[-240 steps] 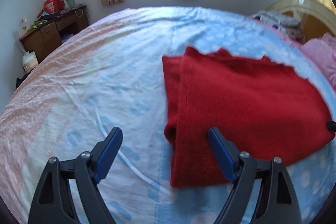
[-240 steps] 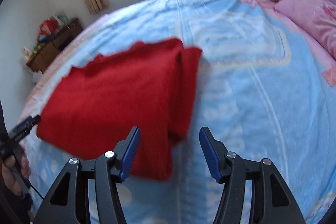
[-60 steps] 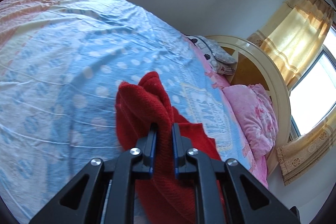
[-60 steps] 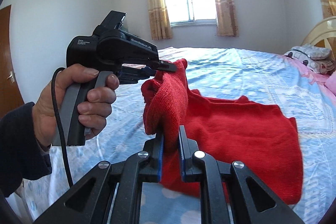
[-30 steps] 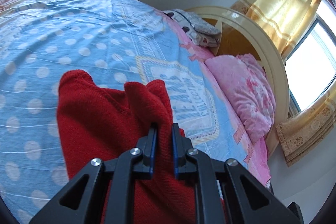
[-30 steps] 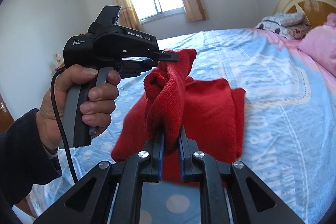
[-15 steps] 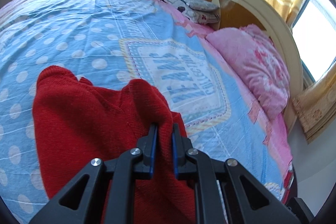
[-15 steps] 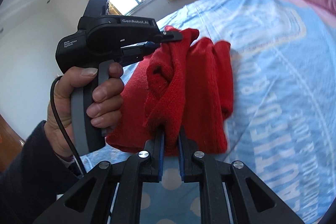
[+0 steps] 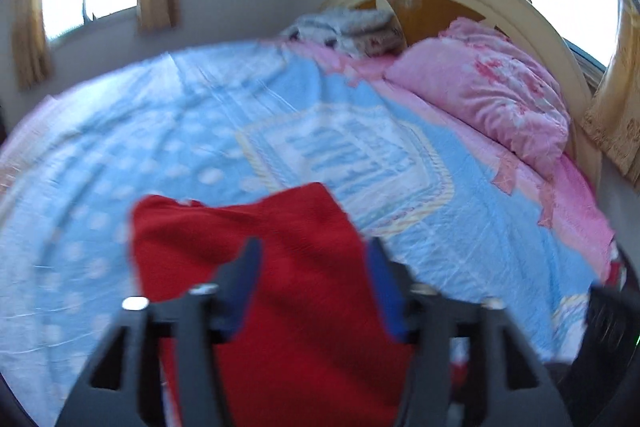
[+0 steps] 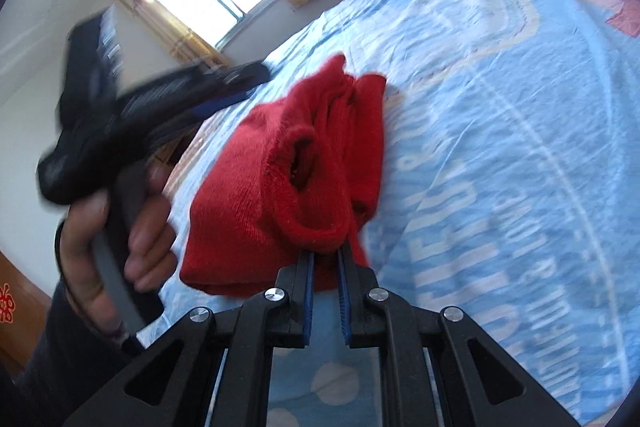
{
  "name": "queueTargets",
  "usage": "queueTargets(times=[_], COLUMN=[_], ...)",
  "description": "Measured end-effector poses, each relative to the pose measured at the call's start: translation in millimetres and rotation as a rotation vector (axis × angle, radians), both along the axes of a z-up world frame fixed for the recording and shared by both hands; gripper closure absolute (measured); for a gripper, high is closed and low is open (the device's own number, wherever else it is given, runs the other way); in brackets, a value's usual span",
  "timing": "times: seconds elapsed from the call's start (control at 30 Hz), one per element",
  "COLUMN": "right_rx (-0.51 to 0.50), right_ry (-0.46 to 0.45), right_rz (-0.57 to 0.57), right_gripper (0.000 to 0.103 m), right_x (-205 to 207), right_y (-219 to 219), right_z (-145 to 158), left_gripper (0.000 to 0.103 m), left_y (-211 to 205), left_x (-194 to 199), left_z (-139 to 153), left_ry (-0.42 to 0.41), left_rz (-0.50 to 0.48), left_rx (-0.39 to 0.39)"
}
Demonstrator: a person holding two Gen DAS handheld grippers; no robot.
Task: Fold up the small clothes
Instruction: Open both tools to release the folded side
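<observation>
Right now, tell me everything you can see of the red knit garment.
The red knit garment is bright red, ribbed wool-like fabric, folded into a thick bundle lying on the blue bedspread. A rolled opening, a cuff or a neck, faces the right camera. The right gripper pinches its near edge. The left gripper is open above it, apparently not touching.

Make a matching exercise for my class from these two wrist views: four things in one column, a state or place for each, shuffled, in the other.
1. left gripper
2. right gripper
3. red knit garment
4. pink pillow

A. by the headboard
B. jaws spread apart
C. folded over on the blue bedspread
D. jaws close together at a red hem

Pairs: 1-B, 2-D, 3-C, 4-A
</observation>
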State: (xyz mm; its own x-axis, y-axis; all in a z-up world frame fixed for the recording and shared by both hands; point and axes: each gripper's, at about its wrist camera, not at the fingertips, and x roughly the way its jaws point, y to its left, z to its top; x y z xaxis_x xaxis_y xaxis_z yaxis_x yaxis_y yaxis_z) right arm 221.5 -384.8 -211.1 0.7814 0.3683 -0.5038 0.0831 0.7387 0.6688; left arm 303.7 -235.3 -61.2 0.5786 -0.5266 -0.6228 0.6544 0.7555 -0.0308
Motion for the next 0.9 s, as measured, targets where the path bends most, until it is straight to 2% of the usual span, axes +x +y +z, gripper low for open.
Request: queueTargets(times=[0.03,0.07,0.13,0.2,0.3,0.33,0.37,0.43,0.5,0.53,0.63,0.67,0.73,0.8,0.9], right_rx=[-0.015,-0.039,-0.084,-0.112,-0.212,-0.231,-0.240,-0.238,-0.209,-0.228,-0.317,-0.294,-0.249,-0.188,-0.177], right_ry=[-0.016,-0.022,-0.054,-0.096,-0.118,-0.136,-0.149,-0.164,-0.131,-0.089,0.049,0.094,0.094,0.080,0.061], right_rz=[-0.021,-0.045,-0.105,-0.157,-0.170,-0.155,-0.135,-0.020,0.106,0.121,0.056,0.057,0.055,0.065,0.081], right_gripper=[0.081,0.063,0.043,0.043,0.044,0.044,0.049,0.052,0.053,0.053,0.055,0.061,0.068,0.068,0.068], right_x=[-3,-5,-13,-18,-9,-4,1,22,50,62,83,89,88,82,78], right_y=[-1,-1,-3,-7,-2,3,5,20,36,42,40,32,18,6,0], right_z=[5,8,17,29,50,57,60,71,70,67,49,38,26,20,25], left_gripper=[0.031,0.030,0.030,0.030,0.029,0.029,0.027,0.026,0.025,0.025,0.025,0.025,0.024,0.020,0.018], left_y=[11,20,41,56,75,78,80,79,74,71,72,74,76,75,74], left_x=[-5,-7,-10,-10,-3,-2,-2,-2,-7,-9,-13,-12,-14,-14,-17], left_z=[-1,-4,-15,-28,-51,-54,-57,-61,-64,-64,-67,-69,-72,-73,-75], left_ry=[-0.033,-0.056,-0.071,-0.061,0.035,0.056,0.076,0.085,0.069,0.055,0.060,0.072,0.076,0.074,0.071], left_rz=[0.027,0.056,0.111,0.156,0.195,0.201,0.210,0.217,0.209,0.207,0.198,0.192,0.180,0.177,0.175], left_rx=[0.011,0.022,0.046,0.064,0.008,-0.018,-0.049,-0.065,-0.043,-0.034,-0.045,-0.062,-0.081,-0.081,-0.086])
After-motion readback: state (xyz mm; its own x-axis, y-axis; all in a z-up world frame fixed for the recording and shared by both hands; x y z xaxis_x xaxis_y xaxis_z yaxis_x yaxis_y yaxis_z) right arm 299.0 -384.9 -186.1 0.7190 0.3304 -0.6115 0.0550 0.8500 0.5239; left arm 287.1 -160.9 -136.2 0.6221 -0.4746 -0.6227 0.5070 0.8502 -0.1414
